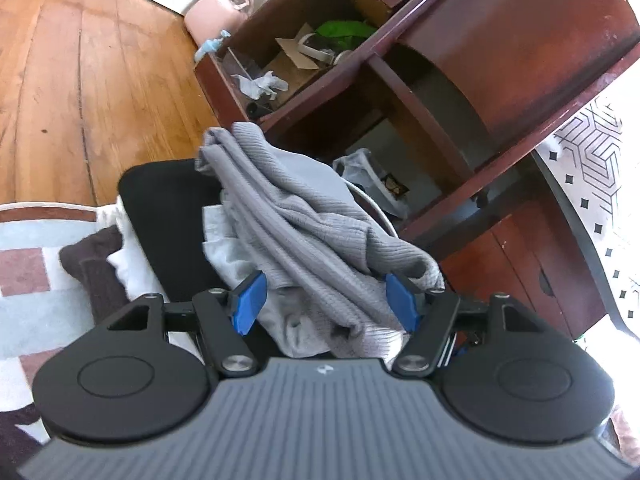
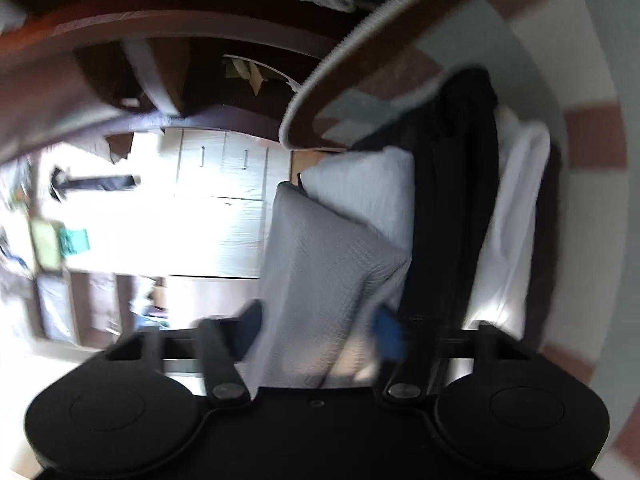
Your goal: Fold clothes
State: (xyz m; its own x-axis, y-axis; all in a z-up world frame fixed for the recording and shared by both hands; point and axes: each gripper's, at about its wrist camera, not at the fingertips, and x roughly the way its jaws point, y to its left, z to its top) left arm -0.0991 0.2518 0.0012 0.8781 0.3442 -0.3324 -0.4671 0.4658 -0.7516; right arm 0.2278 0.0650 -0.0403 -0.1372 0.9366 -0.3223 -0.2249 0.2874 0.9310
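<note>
The wooden floor [image 1: 80,80] is filling the upper left of the left wrist view, and a dark red-brown wooden shelf unit [image 1: 500,60] is standing on it at the upper right, its open compartments holding paper scraps and a green item [image 1: 344,32]. A rug [image 1: 32,248] patterned in pale blue, white and brown blocks is lying at the lower left; in the right wrist view the same rug [image 2: 580,80] is curving along the right edge. A flat black item [image 1: 168,208] is lying over it, with white cloth [image 1: 128,264] beside it.

The grey ribbed garment [image 1: 304,216] is lying bunched in long folds on top of the black item and on lighter grey cloth [image 1: 224,256], just in front of the shelf unit. Its near end is running between the blue pads of the left hand-held gripper [image 1: 325,300]; the jaws are standing fairly wide, the left pad clear of the cloth, the right pad partly covered by it.

In the blurred right wrist view, a fold of the grey garment [image 2: 320,256] is hanging between the fingers of the right hand-held gripper [image 2: 320,328]. The jaws are appearing apart, yet the blur is too strong to tell whether the pads are pressing the cloth.
</note>
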